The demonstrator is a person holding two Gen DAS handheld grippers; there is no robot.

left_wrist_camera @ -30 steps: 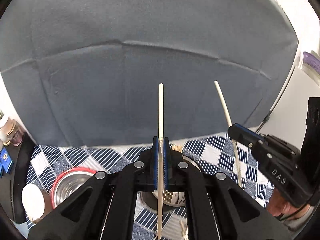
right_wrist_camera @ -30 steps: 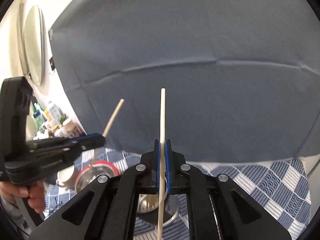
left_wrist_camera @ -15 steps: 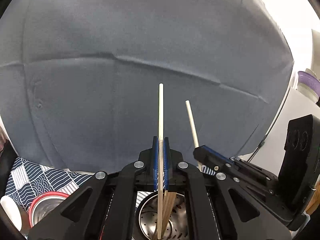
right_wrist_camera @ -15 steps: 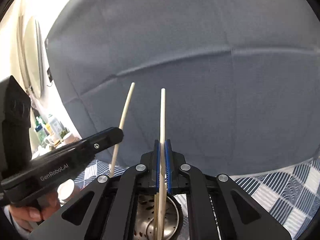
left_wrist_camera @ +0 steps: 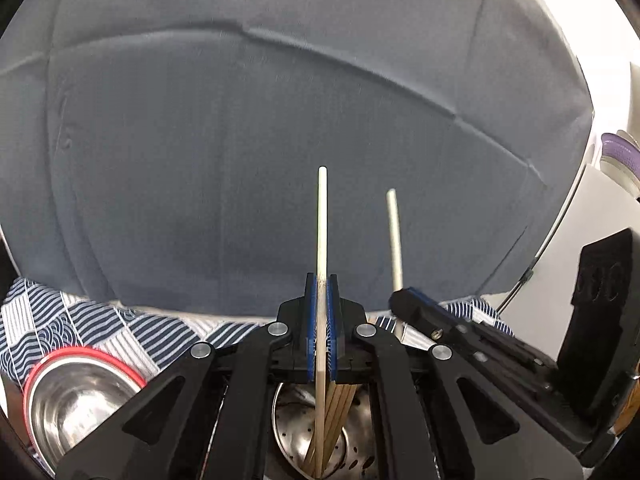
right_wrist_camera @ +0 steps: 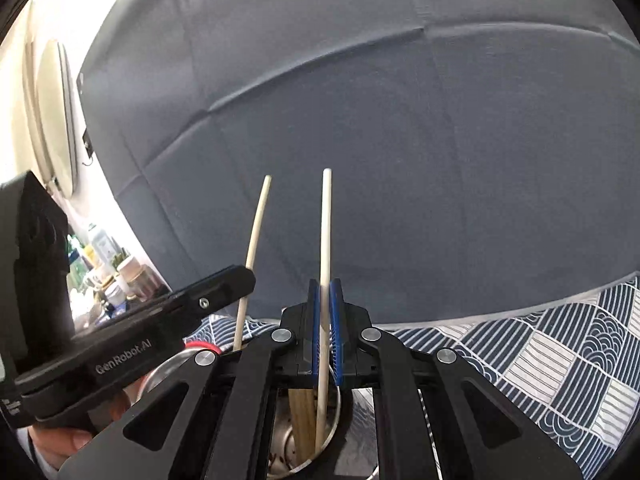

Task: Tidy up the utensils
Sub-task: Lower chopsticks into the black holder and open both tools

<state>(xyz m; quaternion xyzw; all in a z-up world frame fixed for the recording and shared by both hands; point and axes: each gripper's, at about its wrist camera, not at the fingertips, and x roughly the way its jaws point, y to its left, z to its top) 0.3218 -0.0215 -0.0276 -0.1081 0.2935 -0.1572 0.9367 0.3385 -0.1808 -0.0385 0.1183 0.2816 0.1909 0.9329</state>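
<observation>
Chopstick point(left_wrist_camera: 322, 240) clamped in left gripper point(left_wrist_camera: 321, 312), over holder point(left_wrist_camera: 288, 436)

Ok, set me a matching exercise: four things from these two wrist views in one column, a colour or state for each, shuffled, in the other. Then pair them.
Things:
1. left hand-held gripper
2. perforated steel utensil holder
3. steel bowl
4. tablecloth

States:
A. red rim
B. navy and white patchwork
C. shut on a pale chopstick
D. already holds wooden chopsticks

Pairs: 1-C, 2-D, 3-A, 4-B
</observation>
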